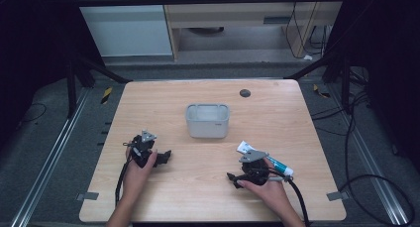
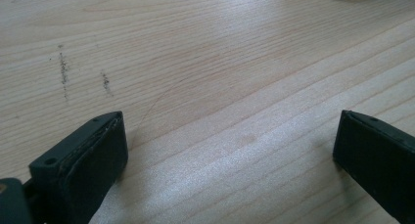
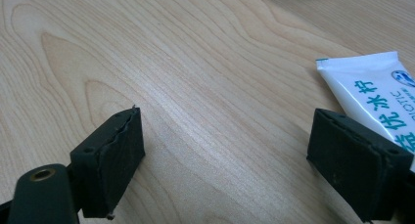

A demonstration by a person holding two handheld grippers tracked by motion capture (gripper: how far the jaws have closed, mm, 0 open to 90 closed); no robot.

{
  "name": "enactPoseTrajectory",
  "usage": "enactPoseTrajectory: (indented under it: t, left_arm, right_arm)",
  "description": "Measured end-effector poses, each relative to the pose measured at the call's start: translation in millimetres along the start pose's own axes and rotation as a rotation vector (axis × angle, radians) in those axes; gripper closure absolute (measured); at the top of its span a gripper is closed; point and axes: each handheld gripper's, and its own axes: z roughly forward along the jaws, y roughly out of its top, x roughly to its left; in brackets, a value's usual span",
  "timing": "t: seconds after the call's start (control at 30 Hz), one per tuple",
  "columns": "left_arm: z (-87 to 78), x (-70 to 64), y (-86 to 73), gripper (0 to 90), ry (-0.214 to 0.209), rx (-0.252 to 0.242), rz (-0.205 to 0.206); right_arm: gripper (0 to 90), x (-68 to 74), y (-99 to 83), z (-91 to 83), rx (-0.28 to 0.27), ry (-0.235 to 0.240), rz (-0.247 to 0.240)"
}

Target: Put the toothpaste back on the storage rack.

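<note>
A: So, what's laid out?
B: Wooden counter (image 1: 208, 182); a grey bin (image 1: 207, 120) mid-counter; a toothpaste tube (image 1: 277, 164) near the right edge.
A: And the grippers?
B: Left gripper (image 1: 166, 156) and right gripper (image 1: 233, 180) rest low, fingers wide, empty. Likely pre-grasp: the right must close across the tube.

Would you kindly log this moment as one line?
left hand-held gripper open, empty | right hand-held gripper open, beside toothpaste tube | grey bin mid-table
</note>
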Motion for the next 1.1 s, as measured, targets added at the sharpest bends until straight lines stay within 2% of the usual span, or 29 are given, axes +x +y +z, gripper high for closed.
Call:
enactPoseTrajectory:
  t: [0.47,0.6,0.63,0.77,0.9,1.0,1.1]
  left_arm:
    - [0.0,0.0,0.0,0.0,0.0,0.0,0.0]
    - [0.1,0.1,0.1,0.0,-0.001,0.0,0.001]
    - [0.1,0.0,0.1,0.0,-0.001,0.0,-0.001]
    - [0.1,0.0,0.0,0.0,-0.001,0.0,-0.001]
    - [0.0,-0.1,0.1,0.0,0.0,0.0,-0.002]
    - [0.1,-0.1,0.0,0.0,-0.001,0.0,-0.002]
    - [0.1,0.0,0.1,0.0,0.0,0.0,0.0]
  right_arm:
    - [12.6,0.1,0.0,-0.1,0.003,-0.001,0.0]
    - [17.2,0.8,-0.2,-2.8,0.007,0.004,-0.015]
    - [19.6,2.6,1.3,-7.8,0.018,-0.015,-0.053]
    - [25.7,5.1,7.9,-22.5,0.023,-0.019,-0.095]
    - [27.6,3.2,14.0,-39.7,0.07,-0.034,-0.138]
    - [27.8,-1.8,19.7,-51.0,0.114,-0.044,-0.164]
    - [25.9,-8.9,25.5,-60.6,0.149,-0.036,-0.159]
